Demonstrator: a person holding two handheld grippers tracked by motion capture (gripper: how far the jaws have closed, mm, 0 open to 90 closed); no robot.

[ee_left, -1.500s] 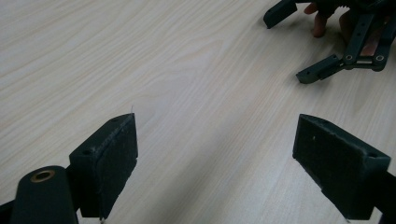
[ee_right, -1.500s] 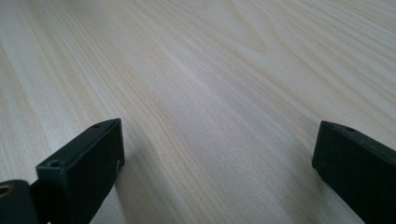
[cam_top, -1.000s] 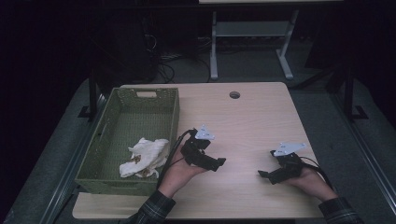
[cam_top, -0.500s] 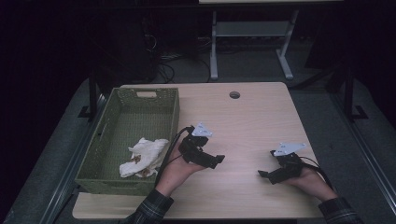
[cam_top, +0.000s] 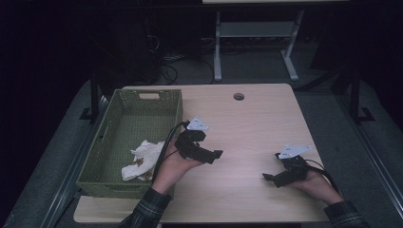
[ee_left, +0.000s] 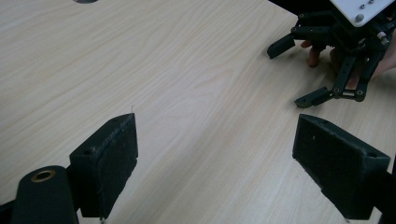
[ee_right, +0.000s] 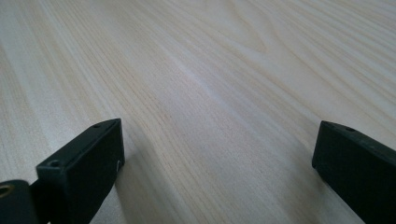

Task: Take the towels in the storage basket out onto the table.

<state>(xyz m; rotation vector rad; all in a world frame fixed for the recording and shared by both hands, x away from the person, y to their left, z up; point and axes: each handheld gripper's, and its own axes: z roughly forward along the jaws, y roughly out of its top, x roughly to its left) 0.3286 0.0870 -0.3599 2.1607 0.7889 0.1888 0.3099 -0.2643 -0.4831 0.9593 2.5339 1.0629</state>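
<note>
The crumpled white cloth (cam_top: 141, 159) in the left basket (cam_top: 108, 178) looks soft and light, best pinched at a raised fold, while both the left gripper (cam_top: 215, 155) and the right gripper (cam_top: 267, 176) are spread wide with nothing in them.

No legible text, label, brand, number or sign appears in any view. The grey plate (cam_top: 197, 125) on the left gripper and the grey plate (cam_top: 294, 151) on the right gripper carry only small dark marks, too small to read in the high view. In the left gripper view, the white plate (ee_left: 362, 8) at the upper right of the frame bears screws and no lettering. The table (cam_top: 256, 123), the basket (cam_top: 177, 107) and the cloth (cam_top: 142, 159) in it carry no readable marking.
</note>
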